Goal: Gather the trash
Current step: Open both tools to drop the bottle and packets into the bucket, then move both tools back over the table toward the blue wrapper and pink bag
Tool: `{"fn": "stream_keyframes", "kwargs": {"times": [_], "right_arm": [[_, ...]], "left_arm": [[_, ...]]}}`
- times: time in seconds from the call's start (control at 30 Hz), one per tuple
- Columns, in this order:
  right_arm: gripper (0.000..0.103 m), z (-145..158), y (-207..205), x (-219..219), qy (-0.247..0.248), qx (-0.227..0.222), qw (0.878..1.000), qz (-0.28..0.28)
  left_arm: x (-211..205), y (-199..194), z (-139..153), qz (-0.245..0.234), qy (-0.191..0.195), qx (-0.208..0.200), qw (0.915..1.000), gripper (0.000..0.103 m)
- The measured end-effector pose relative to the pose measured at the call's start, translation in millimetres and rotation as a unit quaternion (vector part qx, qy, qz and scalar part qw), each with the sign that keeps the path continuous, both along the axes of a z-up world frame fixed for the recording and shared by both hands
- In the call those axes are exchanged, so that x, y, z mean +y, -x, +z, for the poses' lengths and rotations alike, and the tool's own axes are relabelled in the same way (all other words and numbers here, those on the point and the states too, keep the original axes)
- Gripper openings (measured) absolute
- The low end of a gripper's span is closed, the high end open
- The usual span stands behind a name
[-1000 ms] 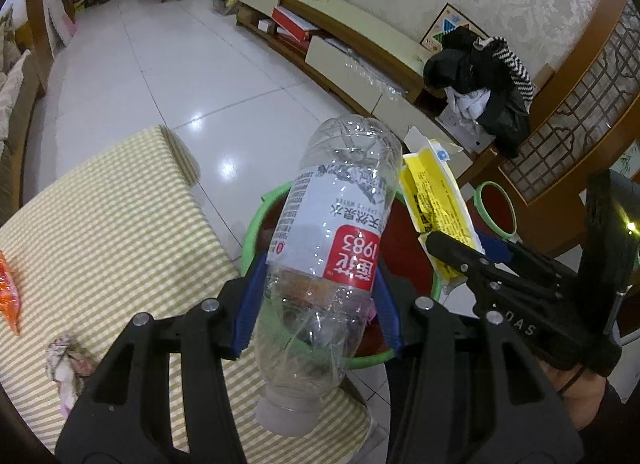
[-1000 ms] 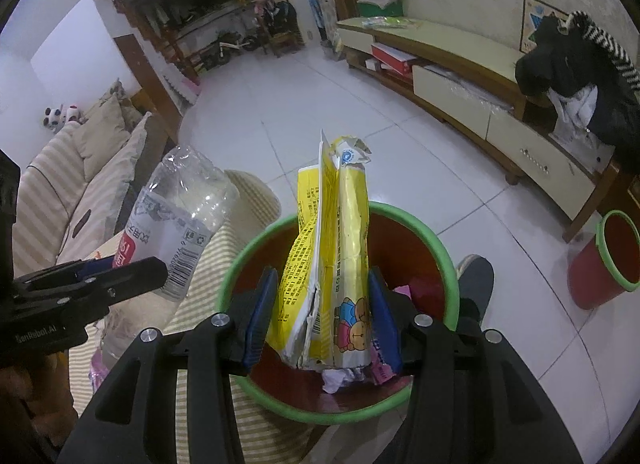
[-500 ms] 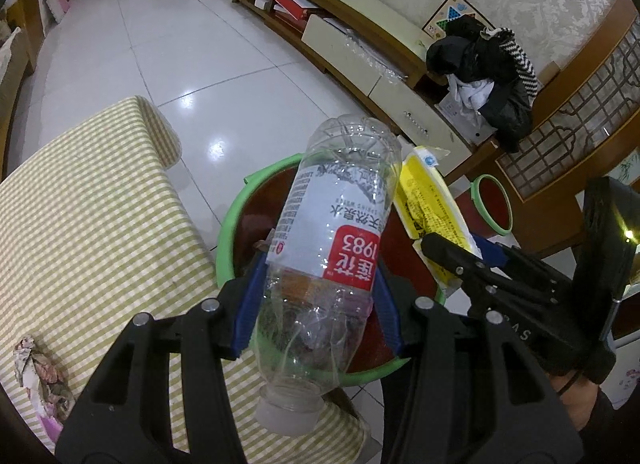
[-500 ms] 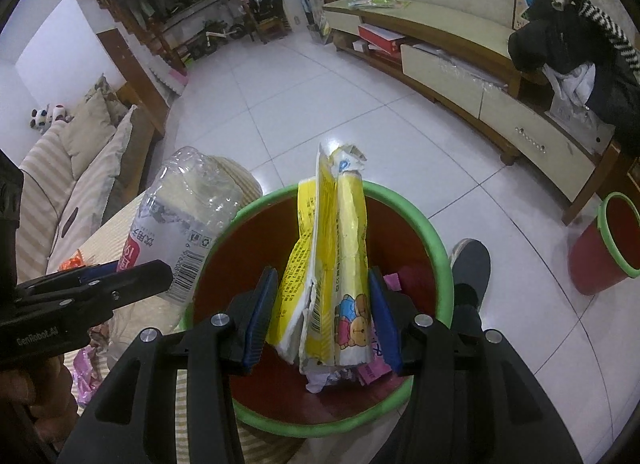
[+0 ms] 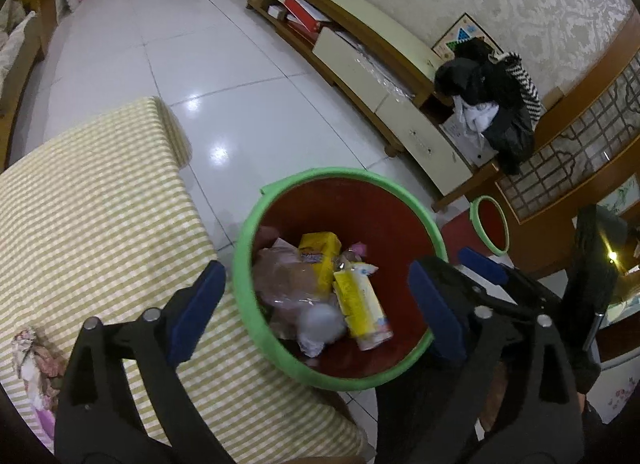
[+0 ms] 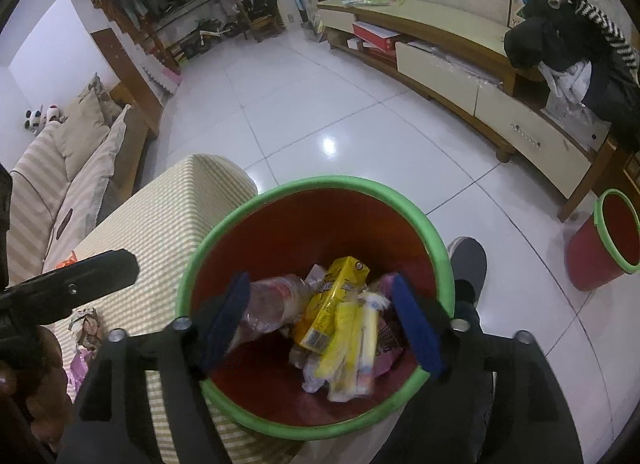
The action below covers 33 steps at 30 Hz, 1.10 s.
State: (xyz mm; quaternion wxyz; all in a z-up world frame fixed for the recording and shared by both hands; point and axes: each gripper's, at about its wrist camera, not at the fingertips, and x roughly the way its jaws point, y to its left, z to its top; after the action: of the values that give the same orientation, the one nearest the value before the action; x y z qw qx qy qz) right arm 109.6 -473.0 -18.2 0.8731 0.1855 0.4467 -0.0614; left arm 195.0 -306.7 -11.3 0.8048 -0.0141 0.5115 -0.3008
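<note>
Green-rimmed bin (image 5: 438, 242) is taking the drop: my left gripper (image 5: 316, 308) and right gripper (image 6: 322, 322) are both opening their fingers, nothing between them, the bottle (image 6: 272, 306) and yellow packet (image 6: 352, 340) lying inside. Next I am judging a reach to the crumpled wrapper (image 5: 34, 356) on the checked tabletop (image 5: 100, 203), the bin's rim standing between.

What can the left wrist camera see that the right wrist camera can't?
Only the left wrist view shows the right gripper from the side and the lattice screen. Only the right wrist view shows the sofa, a grey shoe and the left gripper's finger. Both show the green-rimmed bin holding a plastic bottle and yellow wrapper, the checked tablecloth, and jaws opening with nothing between them.
</note>
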Motion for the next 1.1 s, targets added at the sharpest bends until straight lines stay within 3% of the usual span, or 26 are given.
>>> {"fn": "stream_keyframes", "kwargs": {"times": [0.3, 0.63, 0.93, 1.1], "right_arm": [[0.088, 25, 2, 33, 0.010, -0.017, 0.999, 0.025], [0.092, 53, 5, 120, 0.023, -0.045, 0.994, 0.099], [0.092, 61, 6, 213, 0.046, -0.055, 0.980, 0.188], [0.092, 57, 9, 257, 0.057, -0.050, 0.971, 0.228]], "left_arm": [[55, 5, 28, 0.062, 0.003, -0.035, 0.9975, 0.097], [162, 40, 55, 0.143, -0.007, -0.071, 0.9872, 0.097], [275, 77, 51, 0.221, -0.024, -0.061, 0.9731, 0.097], [316, 97, 41, 0.249, -0.023, -0.049, 0.9670, 0.097]]}}
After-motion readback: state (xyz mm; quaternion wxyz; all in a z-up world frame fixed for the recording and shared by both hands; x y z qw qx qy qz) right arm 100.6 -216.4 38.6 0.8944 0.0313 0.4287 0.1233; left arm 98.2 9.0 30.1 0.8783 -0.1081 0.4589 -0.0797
